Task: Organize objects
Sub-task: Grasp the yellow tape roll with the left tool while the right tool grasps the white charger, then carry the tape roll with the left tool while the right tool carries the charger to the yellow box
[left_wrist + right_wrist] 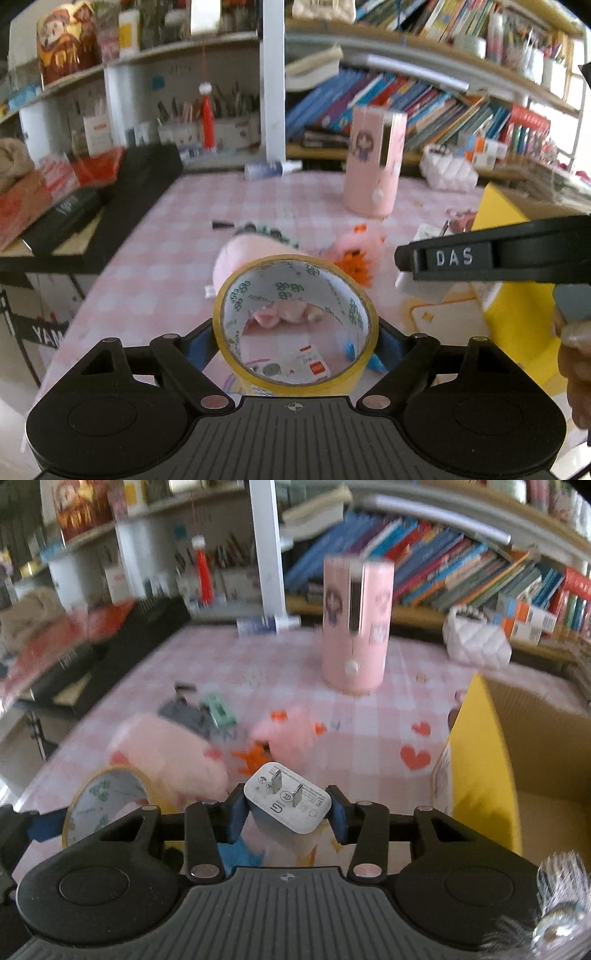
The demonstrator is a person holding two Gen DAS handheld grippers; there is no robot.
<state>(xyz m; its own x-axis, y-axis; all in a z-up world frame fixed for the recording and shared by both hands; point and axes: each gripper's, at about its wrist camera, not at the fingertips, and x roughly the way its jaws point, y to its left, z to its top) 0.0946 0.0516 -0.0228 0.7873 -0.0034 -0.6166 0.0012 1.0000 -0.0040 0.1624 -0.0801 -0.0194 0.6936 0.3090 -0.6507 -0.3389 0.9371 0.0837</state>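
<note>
My left gripper (pixel 295 345) is shut on a roll of clear yellow-edged tape (pixel 295 280), which stands on edge between the blue pads (pixel 201 345) above the pink checked tablecloth (pixel 155 266). My right gripper (pixel 288 810) is shut on a white charger plug (pixel 314 812) with its two metal prongs facing up. In the right wrist view the tape roll (pixel 107 801) shows at the lower left. A black finger (pixel 480 258) of the right gripper crosses the left wrist view at the right. An open yellow cardboard box (pixel 480 775) stands just right of the charger.
Two pink plush toys (pixel 170 760) (pixel 291 734) and a green toy car (pixel 221 709) lie mid-table. A tall pink cylinder (pixel 356 627) stands behind them, with a white quilted bag (pixel 476 642) to its right. Bookshelves line the back. A shuttlecock (pixel 557 904) shows at the lower right.
</note>
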